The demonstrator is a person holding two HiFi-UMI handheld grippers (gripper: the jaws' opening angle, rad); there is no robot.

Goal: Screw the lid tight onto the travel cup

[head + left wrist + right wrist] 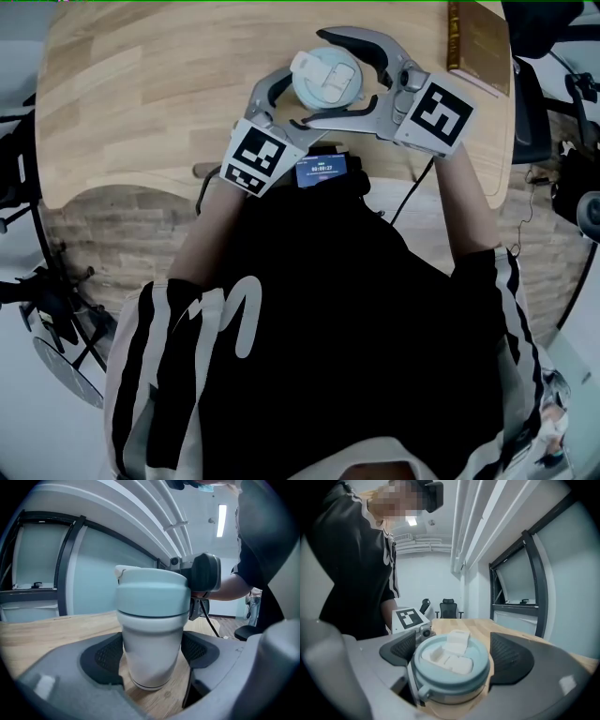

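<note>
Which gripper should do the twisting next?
The right gripper, probably: its fingers clasp the lid, while the left gripper holds the cup lower down, steadying it.

No legible text: the small blue-lit screen at the round pale wooden table's near edge shows blurred, unreadable digits.

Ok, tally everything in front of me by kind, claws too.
White plastic travel cup: 1
Pale blue round lid: 1
Brown hardcover book: 1
Small black device with a blue screen: 1
Grey claws: 2, left claw, right claw
Total: 6
</note>
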